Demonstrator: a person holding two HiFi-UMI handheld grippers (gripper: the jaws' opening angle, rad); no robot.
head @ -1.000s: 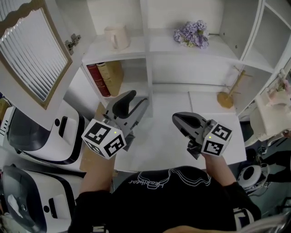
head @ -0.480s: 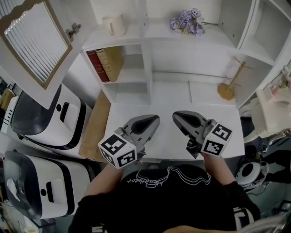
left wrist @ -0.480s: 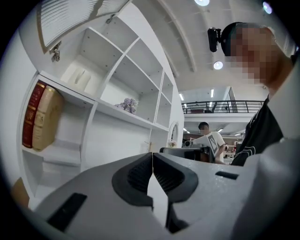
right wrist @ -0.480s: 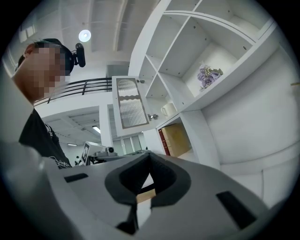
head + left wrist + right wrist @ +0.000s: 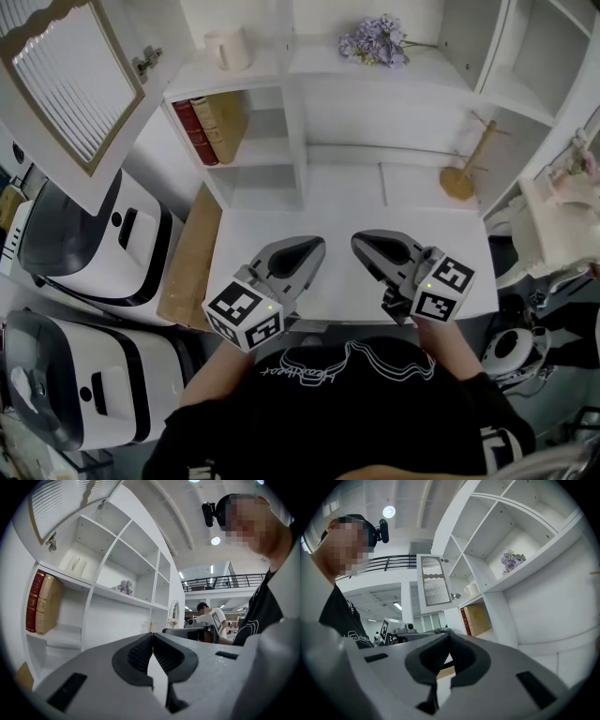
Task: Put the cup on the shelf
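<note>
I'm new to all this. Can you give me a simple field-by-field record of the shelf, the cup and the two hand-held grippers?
Cup: upright on the upper shelf, left end, not held
Books: one red, one tan, standing in the compartment below the cup
Flowers: purple bunch on the same upper shelf, right of the cup
Wooden stand: at the right, on the white table
Left hand-held gripper: jaws shut, empty, over the table
Right hand-held gripper: jaws shut, empty, beside the left one
</note>
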